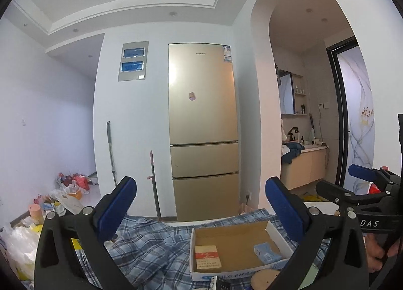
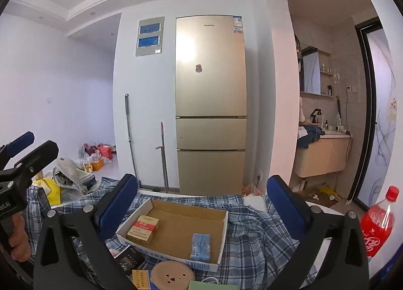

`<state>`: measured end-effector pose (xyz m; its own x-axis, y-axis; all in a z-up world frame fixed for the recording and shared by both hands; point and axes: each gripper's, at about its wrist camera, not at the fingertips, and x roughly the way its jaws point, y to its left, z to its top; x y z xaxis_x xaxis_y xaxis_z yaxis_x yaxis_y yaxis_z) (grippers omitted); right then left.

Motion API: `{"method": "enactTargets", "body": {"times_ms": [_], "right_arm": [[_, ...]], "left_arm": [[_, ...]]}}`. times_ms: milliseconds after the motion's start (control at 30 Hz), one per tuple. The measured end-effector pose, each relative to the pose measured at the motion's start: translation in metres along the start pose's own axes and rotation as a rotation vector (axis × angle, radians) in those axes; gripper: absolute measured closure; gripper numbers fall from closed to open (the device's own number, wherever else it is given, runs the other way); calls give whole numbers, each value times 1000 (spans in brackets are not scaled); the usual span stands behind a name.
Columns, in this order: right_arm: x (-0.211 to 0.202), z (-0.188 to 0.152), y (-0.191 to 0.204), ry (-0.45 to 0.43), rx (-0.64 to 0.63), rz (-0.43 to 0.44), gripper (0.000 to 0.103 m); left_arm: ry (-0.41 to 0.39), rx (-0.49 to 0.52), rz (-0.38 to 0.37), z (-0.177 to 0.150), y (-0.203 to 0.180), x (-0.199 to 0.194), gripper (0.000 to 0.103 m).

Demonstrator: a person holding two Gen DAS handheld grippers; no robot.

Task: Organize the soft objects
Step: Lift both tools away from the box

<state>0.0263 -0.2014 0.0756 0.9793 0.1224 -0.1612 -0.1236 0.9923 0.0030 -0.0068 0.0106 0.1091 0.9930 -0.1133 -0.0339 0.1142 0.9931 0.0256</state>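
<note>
A blue plaid cloth (image 1: 151,247) lies crumpled over the table; it also shows in the right wrist view (image 2: 254,237). On it sits a shallow cardboard box (image 1: 234,237) (image 2: 181,217) holding a red-and-tan packet (image 1: 207,257) (image 2: 144,228) and a small blue packet (image 1: 267,252) (image 2: 200,246). My left gripper (image 1: 201,206) is open and empty, raised above the cloth. My right gripper (image 2: 201,204) is open and empty above the box. The right gripper also shows at the right edge of the left wrist view (image 1: 357,181).
A round wooden coaster (image 2: 173,276), a dark packet (image 2: 128,259) and a yellow packet (image 2: 142,278) lie in front of the box. A red soda bottle (image 2: 377,224) stands at right. Bags and clutter (image 1: 37,214) sit at left. A gold fridge (image 1: 204,123) stands behind.
</note>
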Motion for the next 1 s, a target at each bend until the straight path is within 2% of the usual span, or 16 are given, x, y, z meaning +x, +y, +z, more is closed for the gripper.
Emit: {"method": "enactTargets", "body": {"times_ms": [233,367,667,867,1000], "right_arm": [[-1,-18,3,-15,19,-5,1],[2,-30,2,-12,29,-9,1],[12,-59,-4,9,58,-48,0],[21,-75,0,44,2,-44,1],[24,-81,8,52,-49,-45,1]], "left_arm": [[13,-9,-28,-28,7,4,0],[6,3,-11,-47,7,2,0],[79,33,0,-87,7,19,0],[117,75,3,-106,0,32,0],[110,88,14,-109,-4,32,0]]}}
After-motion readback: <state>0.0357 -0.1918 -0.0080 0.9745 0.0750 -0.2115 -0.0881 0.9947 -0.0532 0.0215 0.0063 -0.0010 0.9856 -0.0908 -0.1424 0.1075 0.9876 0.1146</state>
